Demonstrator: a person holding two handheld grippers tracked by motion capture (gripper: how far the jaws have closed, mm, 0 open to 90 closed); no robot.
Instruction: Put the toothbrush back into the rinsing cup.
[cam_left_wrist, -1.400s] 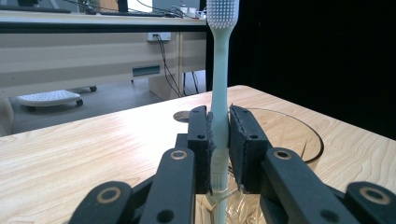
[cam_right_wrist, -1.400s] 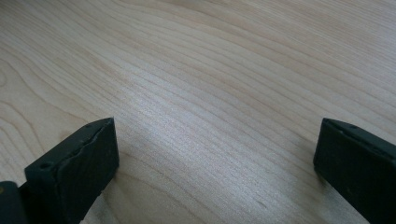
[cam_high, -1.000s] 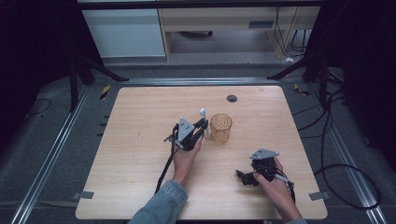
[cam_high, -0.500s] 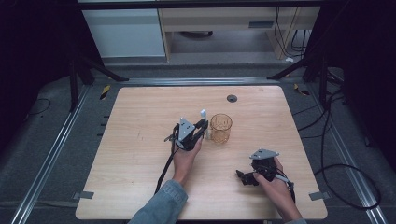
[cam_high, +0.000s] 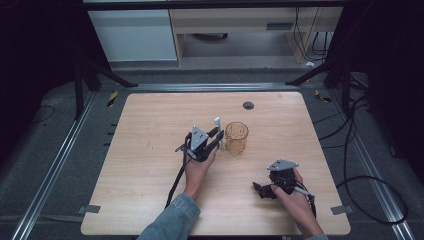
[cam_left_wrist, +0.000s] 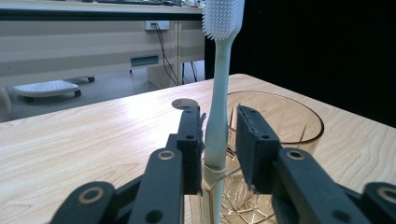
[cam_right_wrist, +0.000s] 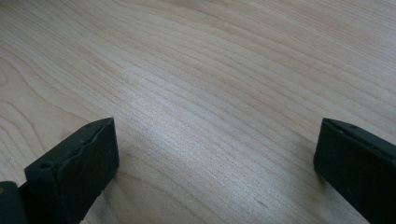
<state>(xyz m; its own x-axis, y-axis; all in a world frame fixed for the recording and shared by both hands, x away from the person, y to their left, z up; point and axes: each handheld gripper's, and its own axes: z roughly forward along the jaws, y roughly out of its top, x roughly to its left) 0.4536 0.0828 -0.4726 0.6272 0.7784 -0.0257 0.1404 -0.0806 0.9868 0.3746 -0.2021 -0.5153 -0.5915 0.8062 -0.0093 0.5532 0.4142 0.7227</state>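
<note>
The toothbrush (cam_left_wrist: 217, 116) is standing upright with its bristle head up and its lower handle inside the amber glass (cam_left_wrist: 280, 140), leaning against the near rim. The left gripper (cam_left_wrist: 218, 140) is flanking the handle just above that rim, and its jaws have just been opening: the handle is sitting against the left pad while a clear gap is showing on the right side, so the grip looks released rather than clamped, though whether the left pad is pressing at all is hard to tell from this angle. In the high view the toothbrush (cam_high: 217, 131) is rising beside the glass (cam_high: 236, 137) near the middle of the table (cam_high: 150, 125), with the left gripper (cam_high: 212, 141) reaching toward the glass from its left. That opening probably means the brush is being left to rest in the glass on its own, so the placing step is all but finished; what is remaining is to draw the jaws back without knocking the handle or tipping the glass. The right gripper (cam_high: 261, 189) is resting low on the table well apart from the glass, nearer the person's side, and its jaws are standing wide apart with nothing but bare wood (cam_right_wrist: 210, 93) between them. A small dark disc (cam_high: 248, 105) is lying beyond the glass.
</note>
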